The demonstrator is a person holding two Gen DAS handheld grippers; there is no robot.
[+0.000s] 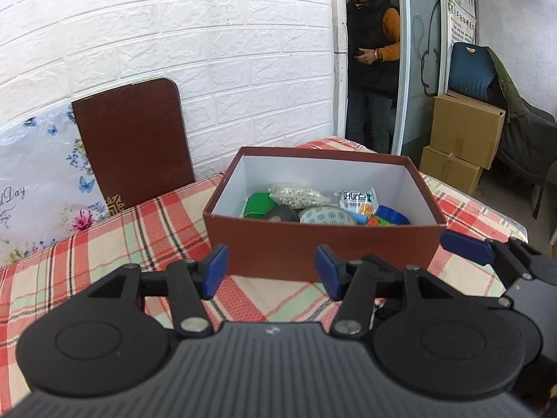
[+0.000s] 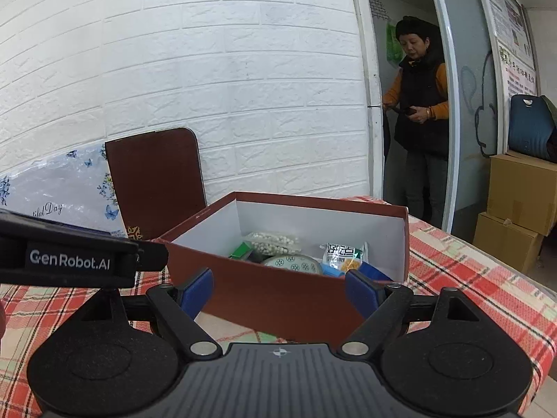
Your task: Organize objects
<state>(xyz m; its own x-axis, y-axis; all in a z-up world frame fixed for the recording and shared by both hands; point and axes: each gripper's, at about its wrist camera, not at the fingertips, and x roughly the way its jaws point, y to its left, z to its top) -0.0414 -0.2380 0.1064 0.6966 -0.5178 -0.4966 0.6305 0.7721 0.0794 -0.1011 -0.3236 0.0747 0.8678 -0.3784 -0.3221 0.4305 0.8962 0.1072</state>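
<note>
On the plaid surface [image 1: 115, 240], the left gripper [image 1: 271, 271] holds its fingers apart and empty before the open box [image 1: 313, 244]. Only its view shows black tape [image 1: 280, 213]; the right gripper [image 2: 280, 294] gapes empty too.

I held my left gripper [image 1: 271, 271] and my right gripper [image 2: 278, 294] side by side, both tilted slightly downward, jaws apart with nothing between the pads.
</note>
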